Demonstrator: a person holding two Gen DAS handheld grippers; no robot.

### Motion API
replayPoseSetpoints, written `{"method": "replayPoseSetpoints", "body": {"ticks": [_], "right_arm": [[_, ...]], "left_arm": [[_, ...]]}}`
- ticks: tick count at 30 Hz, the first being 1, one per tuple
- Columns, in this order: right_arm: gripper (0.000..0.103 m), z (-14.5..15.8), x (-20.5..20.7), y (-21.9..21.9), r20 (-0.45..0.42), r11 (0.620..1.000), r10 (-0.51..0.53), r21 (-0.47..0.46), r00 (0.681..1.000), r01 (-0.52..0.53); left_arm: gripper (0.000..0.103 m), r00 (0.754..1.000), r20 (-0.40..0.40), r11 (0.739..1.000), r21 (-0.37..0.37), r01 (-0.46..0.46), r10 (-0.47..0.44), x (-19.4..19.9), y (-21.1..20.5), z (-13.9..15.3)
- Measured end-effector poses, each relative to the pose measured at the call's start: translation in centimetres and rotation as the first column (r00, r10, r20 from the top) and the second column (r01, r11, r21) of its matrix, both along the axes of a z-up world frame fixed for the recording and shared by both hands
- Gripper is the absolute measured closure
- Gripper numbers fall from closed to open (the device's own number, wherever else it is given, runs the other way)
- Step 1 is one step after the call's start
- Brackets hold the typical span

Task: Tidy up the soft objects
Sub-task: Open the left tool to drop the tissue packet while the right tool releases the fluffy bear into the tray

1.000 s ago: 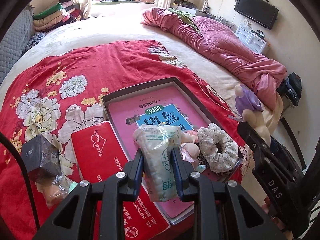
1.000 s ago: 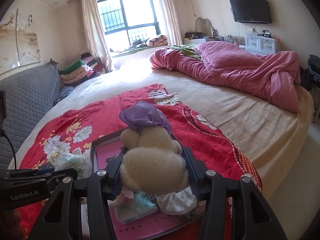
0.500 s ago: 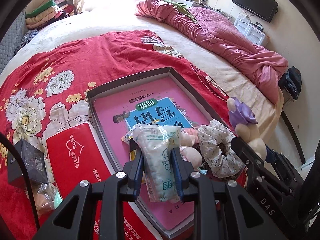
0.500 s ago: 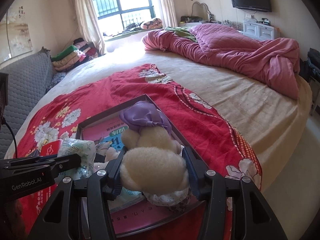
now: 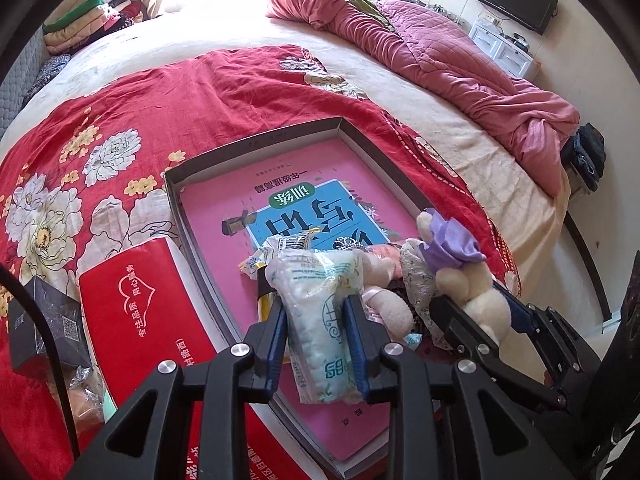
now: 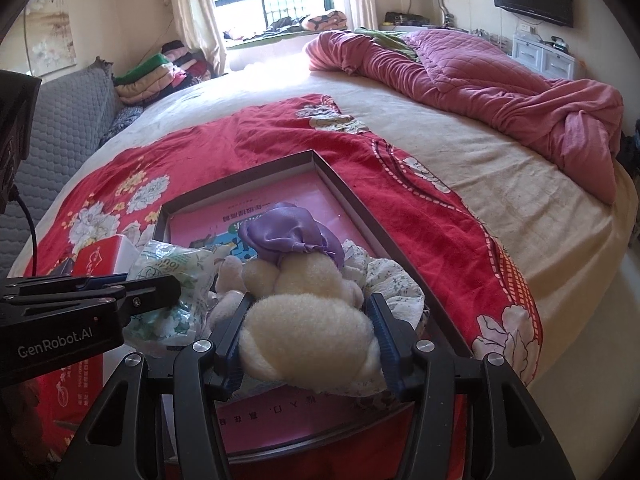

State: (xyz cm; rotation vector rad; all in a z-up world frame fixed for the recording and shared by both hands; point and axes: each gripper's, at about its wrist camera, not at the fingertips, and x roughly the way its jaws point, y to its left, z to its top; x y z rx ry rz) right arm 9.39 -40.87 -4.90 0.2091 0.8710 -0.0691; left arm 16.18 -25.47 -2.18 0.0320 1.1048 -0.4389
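My left gripper (image 5: 316, 312) is shut on a clear bag of cotton pads (image 5: 316, 304) and holds it above the near part of a shallow grey box (image 5: 256, 144) lined with a pink book. My right gripper (image 6: 308, 332) is shut on a cream plush toy (image 6: 308, 332) with a purple bow (image 6: 288, 236), held over the box's near right part. The plush and right gripper also show in the left wrist view (image 5: 464, 280). The cotton bag shows in the right wrist view (image 6: 176, 280). A floral scrunchie (image 5: 416, 280) and small pink soft items (image 5: 384, 304) lie in the box.
The box lies on a red floral cloth (image 5: 120, 120) on a bed. A red packet (image 5: 136, 312) and a dark small box (image 5: 48, 328) lie left of it. A pink quilt (image 6: 480, 76) lies bunched far right. Folded clothes (image 6: 160, 76) are stacked at the far left.
Both grippers have moved forward and down over the box, still holding the cotton bag and the plush. The plush now sits closer beside the cotton bag.
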Motion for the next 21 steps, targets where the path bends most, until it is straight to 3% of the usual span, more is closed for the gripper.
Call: {"method": "replayPoseSetpoints", "body": {"ticks": [4, 6, 13, 21], "right_arm": [[0.044, -0.6, 0.3, 0.2, -0.027, 1.0, 0.004, 0.002, 1.0, -0.004], [0.038, -0.6, 0.3, 0.1, -0.03, 1.0, -0.002, 0.003, 1.0, 0.002], [0.029, 1.3, -0.2, 0.7, 0.06, 1.0, 0.011, -0.023, 0.998, -0.01], [0.027, 2.6, -0.5, 0.7, 0.098, 0.999, -0.007, -0.042, 0.995, 0.011]], "left_arm": [[0.072, 1.0, -0.008, 1.0, -0.005, -0.001, 0.001, 0.1, 0.1, -0.1], [0.071, 1.0, -0.01, 1.0, -0.006, -0.002, 0.002, 0.2, 0.2, -0.1], [0.051, 1.0, -0.008, 0.999, -0.029, -0.021, 0.021, 0.4, 0.8, 0.3], [0.044, 0.999, 0.033, 0.997, -0.066, -0.037, 0.04, 0.0, 2.3, 2.5]]}}
